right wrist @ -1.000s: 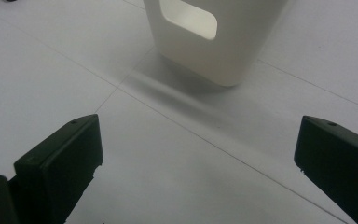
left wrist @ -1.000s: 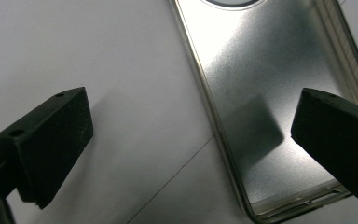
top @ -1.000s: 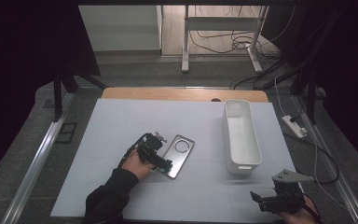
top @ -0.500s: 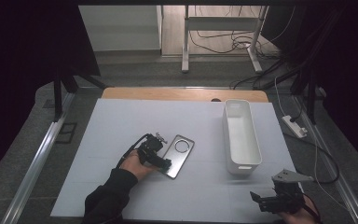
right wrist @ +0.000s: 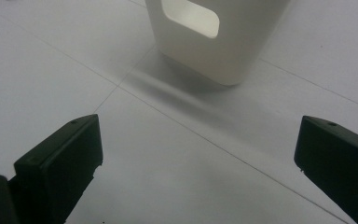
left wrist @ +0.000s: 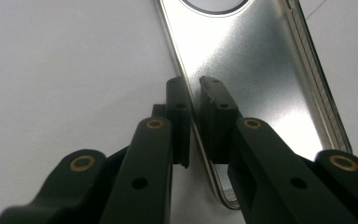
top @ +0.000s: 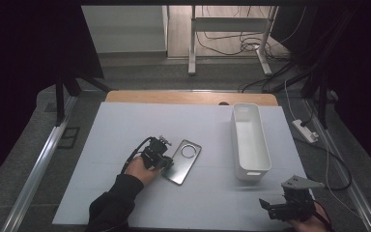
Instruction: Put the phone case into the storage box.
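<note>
A long white bin [top: 251, 142] stands on the pale table [top: 106, 140] — a power strip [top: 305, 131] lies on the floor beyond.

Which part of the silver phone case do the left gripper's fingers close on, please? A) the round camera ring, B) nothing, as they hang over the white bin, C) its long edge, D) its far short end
C: in the left gripper view the fingers stand one on each side of the long edge of the case, well short of the ring.
</note>
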Tool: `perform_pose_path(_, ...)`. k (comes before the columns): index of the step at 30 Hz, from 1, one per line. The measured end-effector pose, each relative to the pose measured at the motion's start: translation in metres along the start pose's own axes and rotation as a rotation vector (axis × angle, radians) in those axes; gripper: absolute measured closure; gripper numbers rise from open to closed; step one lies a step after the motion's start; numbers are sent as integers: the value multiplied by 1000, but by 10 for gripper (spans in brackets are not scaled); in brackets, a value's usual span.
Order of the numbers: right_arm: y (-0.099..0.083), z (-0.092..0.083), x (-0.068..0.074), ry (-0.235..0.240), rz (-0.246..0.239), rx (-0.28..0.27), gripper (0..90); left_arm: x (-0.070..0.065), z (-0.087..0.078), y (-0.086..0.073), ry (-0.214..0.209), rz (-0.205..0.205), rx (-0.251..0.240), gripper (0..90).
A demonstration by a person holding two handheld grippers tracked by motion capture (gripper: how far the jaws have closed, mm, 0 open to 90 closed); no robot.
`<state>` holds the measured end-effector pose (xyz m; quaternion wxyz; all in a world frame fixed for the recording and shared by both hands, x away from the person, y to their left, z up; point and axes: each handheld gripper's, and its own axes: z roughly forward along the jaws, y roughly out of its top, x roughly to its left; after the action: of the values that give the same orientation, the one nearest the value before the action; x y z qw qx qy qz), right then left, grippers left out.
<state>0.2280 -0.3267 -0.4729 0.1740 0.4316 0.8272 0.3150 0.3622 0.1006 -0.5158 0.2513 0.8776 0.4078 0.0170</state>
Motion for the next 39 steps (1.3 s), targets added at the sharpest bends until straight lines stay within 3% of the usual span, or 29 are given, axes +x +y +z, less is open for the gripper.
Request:
perform_pose_path(5, 0, 0, 0, 0, -1, 0, 12, 2, 0, 0, -21, -27, -6, 869)
perform_pose_path(16, 0, 0, 0, -1, 1, -2, 12, 0, -1, -2, -4, -8, -23, 893)
perform_pose_path(21, 0, -1, 0, 0, -1, -9, 13, 0, -13, -5, 5, 7, -89, 893)
perform_pose_path(39, -1, -4, -2, 25, 10, -44, 8, -4, -48, -26, 1, 19, -239, 893)
